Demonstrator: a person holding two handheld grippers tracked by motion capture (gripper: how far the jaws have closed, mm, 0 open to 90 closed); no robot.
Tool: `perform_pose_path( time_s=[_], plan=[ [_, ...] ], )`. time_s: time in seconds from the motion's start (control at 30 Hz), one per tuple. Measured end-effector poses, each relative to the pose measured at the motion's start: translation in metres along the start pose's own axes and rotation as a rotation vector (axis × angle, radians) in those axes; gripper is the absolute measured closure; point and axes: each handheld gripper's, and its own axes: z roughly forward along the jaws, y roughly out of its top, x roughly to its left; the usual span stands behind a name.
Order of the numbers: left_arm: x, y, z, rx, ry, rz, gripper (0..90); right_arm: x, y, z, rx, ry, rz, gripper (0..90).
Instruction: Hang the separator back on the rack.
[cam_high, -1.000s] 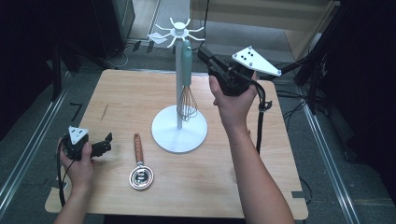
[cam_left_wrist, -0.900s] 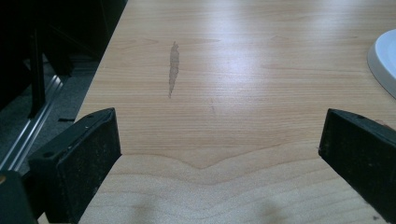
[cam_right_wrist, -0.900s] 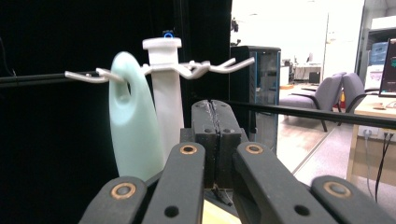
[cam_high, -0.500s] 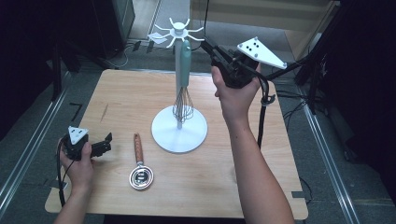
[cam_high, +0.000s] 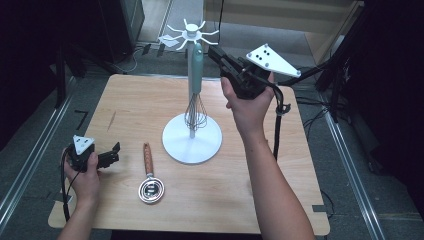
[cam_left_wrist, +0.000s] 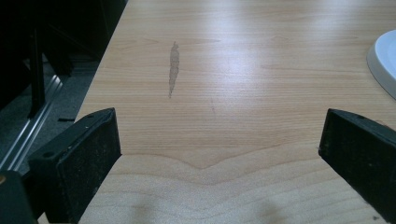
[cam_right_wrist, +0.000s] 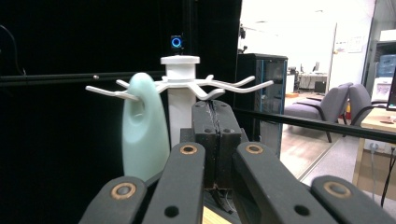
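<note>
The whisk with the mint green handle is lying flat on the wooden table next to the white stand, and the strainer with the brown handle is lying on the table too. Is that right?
Not quite. The whisk with the mint green handle is hanging from a hook of the white stand, not lying on the wooden table. The high view and the right gripper view both show it hooked up there. The strainer with the brown handle is lying on the table, as you said.

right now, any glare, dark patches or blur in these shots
High view: evenly lit table, surroundings nearly black, sharp. Left gripper view: a pale sheen of glare across the far wood, near jaws slightly soft. Right gripper view: bright blown-out room at the right against a black left half; the mint whisk handle and white rack stay readable.
</note>
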Motion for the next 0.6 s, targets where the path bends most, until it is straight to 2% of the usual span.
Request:
perform_pose_path(
  time_s=[0.13, 0.33, 0.6],
  plan=[
    [0.0001, 0.0000, 0.0000, 0.000, -0.001, 0.000, 0.0, -0.0006, 0.0000, -0.0001, -0.001, -0.010, -0.002, 90.0],
    [0.0002, 0.0000, 0.0001, 0.000, -0.001, 0.001, 0.0, -0.0084, 0.0024, -0.0004, -0.017, -0.045, 0.033, 90.0],
    [-0.0001, 0.0000, 0.0003, 0.000, -0.002, 0.004, 0.0, -0.0051, 0.0060, -0.0028, -0.031, -0.021, 0.012, 90.0]
  ],
)
